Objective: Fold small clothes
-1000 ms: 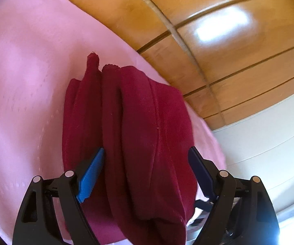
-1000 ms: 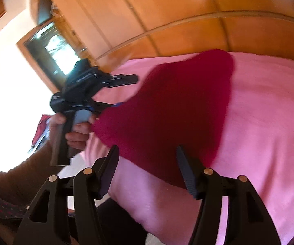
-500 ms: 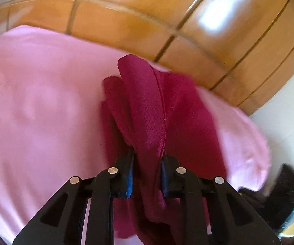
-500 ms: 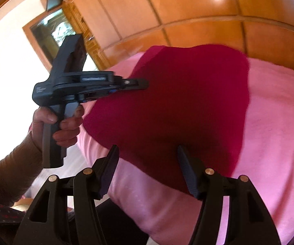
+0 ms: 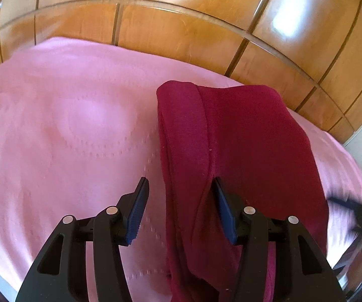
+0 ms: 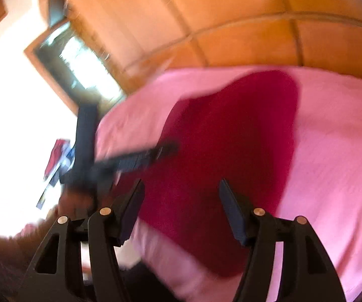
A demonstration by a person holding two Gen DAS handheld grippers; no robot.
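A maroon garment [image 5: 243, 130] lies folded on the pink bed cover [image 5: 68, 125], its long folded edge running toward the camera. My left gripper [image 5: 180, 183] is low over the near part of that edge with its jaws opening. The fold lies between them against the right finger [image 5: 225, 216]; the left pad is clear of the cloth. In the blurred right wrist view, my right gripper [image 6: 180, 185] hovers over the garment's [image 6: 231, 125] near side, jaws opening with nothing between them. The left gripper [image 6: 163, 149] shows there as a dark streak at the cloth's left edge.
A glossy wooden panel wall [image 5: 181, 30] runs behind the bed. A dark framed opening [image 6: 73, 58] and a bright white wall are on the left. The person's hand [image 6: 73, 201] holds the left gripper. The bed cover's [image 6: 336, 138] right part is bare.
The left gripper went from open to shut on the garment's fold, and its jaws have now come apart again. The cloth lies flatter. The right gripper has shifted and opened a little wider.
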